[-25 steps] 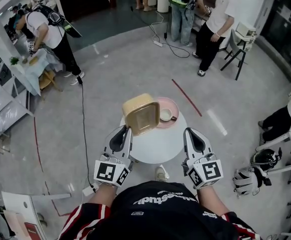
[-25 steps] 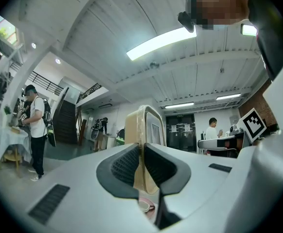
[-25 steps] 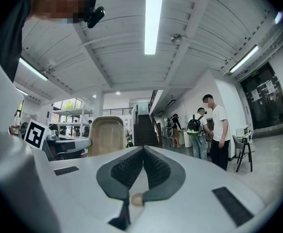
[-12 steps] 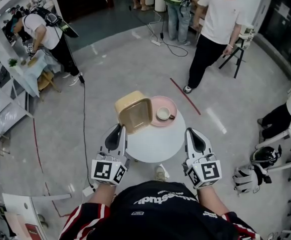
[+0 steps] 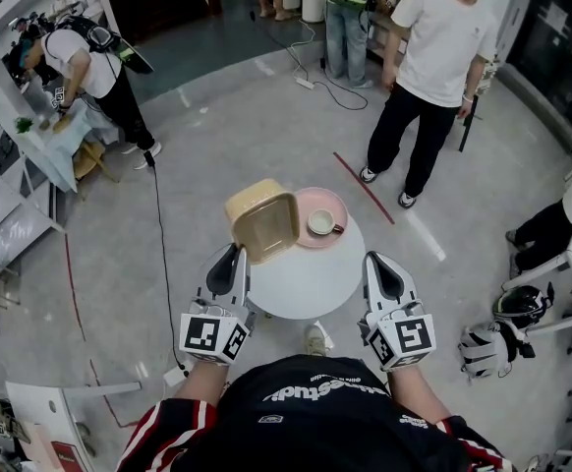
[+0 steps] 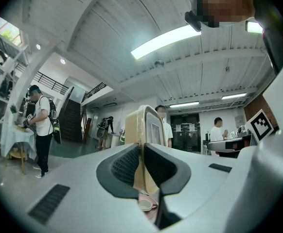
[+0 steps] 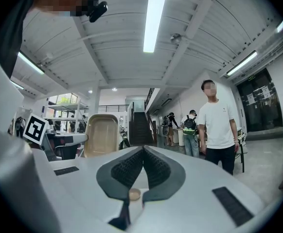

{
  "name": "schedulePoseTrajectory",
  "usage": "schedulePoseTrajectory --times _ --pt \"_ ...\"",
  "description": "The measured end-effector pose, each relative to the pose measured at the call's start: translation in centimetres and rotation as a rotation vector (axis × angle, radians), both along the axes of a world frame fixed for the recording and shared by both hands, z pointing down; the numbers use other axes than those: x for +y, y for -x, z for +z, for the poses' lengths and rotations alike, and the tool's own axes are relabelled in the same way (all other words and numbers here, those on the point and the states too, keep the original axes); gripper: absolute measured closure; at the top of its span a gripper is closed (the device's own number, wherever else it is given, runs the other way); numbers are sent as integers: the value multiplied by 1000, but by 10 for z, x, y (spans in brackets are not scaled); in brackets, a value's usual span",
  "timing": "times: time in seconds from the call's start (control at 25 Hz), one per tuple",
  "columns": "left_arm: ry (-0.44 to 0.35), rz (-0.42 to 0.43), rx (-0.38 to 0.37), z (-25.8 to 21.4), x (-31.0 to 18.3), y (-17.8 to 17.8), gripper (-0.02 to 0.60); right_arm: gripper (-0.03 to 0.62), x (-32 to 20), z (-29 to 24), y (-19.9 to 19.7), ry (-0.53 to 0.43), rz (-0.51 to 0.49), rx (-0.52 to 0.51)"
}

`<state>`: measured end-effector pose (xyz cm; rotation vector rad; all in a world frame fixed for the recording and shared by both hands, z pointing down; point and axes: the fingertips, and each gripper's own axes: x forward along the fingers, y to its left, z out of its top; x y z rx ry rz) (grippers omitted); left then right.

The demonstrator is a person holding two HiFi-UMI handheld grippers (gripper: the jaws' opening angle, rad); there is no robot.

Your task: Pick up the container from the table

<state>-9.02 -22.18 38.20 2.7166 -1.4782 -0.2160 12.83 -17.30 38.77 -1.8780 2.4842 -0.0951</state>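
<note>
In the head view a beige rectangular container (image 5: 261, 222) hangs tilted above the left part of the round white table (image 5: 311, 283), off its top. My left gripper (image 5: 239, 254) is shut on its near rim. The left gripper view has the container's wall (image 6: 142, 125) standing edge-on, pinched between the dark pads. My right gripper (image 5: 375, 261) hovers at the table's right edge, shut and holding nothing; in its own view the right gripper (image 7: 143, 150) has its pads touching, with the container (image 7: 101, 135) to the left.
A pink plate (image 5: 340, 209) bearing a white cup (image 5: 321, 223) sits at the table's far side. A person in a white T-shirt (image 5: 433, 62) stands on the floor beyond. A cable (image 5: 160, 234) runs along the floor at left; helmets (image 5: 492, 347) lie at right.
The person in the white T-shirt has walked nearer across the floor behind the table. Both grippers and the held container have hardly shifted.
</note>
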Motion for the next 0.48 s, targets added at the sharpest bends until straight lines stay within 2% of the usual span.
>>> schedulePoseTrajectory --times 0.48 --pt "17 -5 7 0 -6 1 532 582 -9 -3 3 1 -16 6"
